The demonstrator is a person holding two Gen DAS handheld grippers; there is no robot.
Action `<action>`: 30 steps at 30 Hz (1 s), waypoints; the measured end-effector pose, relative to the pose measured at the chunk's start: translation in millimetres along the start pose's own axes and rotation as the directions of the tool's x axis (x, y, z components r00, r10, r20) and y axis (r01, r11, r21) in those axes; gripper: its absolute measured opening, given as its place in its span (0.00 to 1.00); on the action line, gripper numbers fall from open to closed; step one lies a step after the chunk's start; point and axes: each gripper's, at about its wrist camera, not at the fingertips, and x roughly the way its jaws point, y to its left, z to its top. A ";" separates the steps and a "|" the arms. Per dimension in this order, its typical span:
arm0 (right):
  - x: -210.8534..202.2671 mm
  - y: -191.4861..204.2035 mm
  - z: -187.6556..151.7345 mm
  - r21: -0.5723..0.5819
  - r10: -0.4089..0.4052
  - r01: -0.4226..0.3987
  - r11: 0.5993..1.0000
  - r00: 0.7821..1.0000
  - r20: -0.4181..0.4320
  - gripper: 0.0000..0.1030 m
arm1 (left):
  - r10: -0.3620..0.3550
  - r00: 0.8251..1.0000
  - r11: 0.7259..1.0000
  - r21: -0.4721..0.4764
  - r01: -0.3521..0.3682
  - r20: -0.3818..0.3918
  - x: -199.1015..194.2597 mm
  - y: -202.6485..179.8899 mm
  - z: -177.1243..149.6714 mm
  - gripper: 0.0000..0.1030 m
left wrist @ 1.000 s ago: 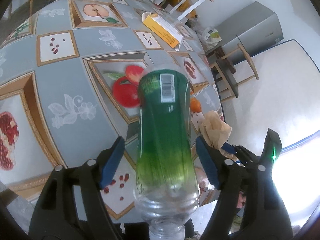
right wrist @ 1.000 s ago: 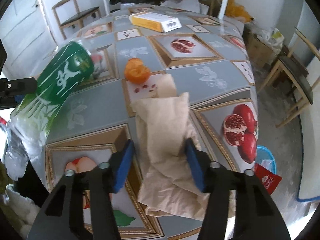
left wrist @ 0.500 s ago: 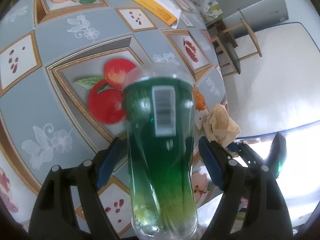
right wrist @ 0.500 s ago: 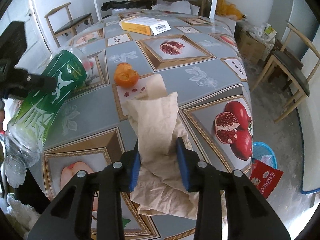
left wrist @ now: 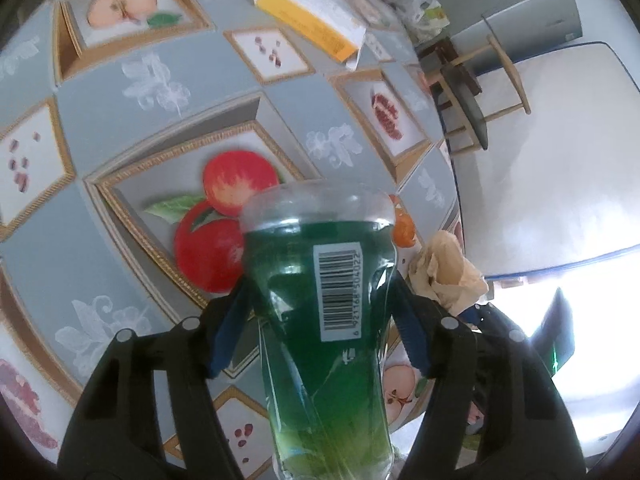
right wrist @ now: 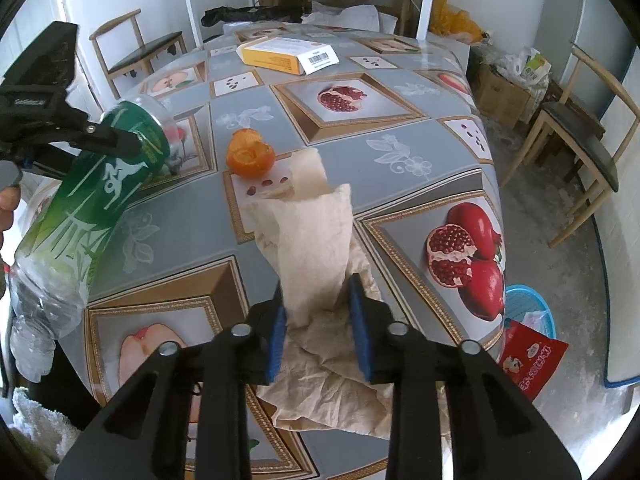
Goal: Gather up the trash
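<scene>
Left gripper point(left wrist: 320, 328): jaws just closing, seemingly pressing the green bottle point(left wrist: 324, 320).
Right gripper point(right wrist: 320, 328): jaws just closing, clamped on crumpled paper point(right wrist: 316, 248).

Colours on your table
Your bottle point(left wrist: 320, 320) wears a green label with white markings; the paper point(right wrist: 316, 248) is beige, the peel point(right wrist: 250, 158) orange, the tablecloth point(right wrist: 400, 152) grey-blue with gold-framed fruit.

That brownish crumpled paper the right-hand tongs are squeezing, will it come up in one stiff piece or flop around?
Probably floppy: the crumpled paper is thin and creased, and it bunches where the right gripper, whose jaws have just been closing, pinches it. It looks light, so it should lift easily. The loose folds lying on the table may trail or drag behind.
</scene>
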 end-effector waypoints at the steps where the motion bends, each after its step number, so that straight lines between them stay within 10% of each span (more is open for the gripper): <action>1: 0.3 -0.7 1.3 0.003 -0.002 0.002 1.000 1.000 -0.002 0.18 | 0.003 0.999 1.000 0.015 -0.004 0.036 -7.7 -3.8 -3.3 0.62; 14: -7.2 -11.8 11.1 0.112 0.077 -0.081 0.990 0.996 0.035 0.06 | 0.006 0.907 0.990 0.124 -0.064 0.421 -103.1 -47.4 -82.0 0.61; 30: -76.5 -31.9 1.8 0.229 0.202 -0.252 0.940 0.955 0.219 0.06 | -0.045 0.835 0.978 0.195 -0.075 0.548 -144.9 -93.0 -130.9 0.61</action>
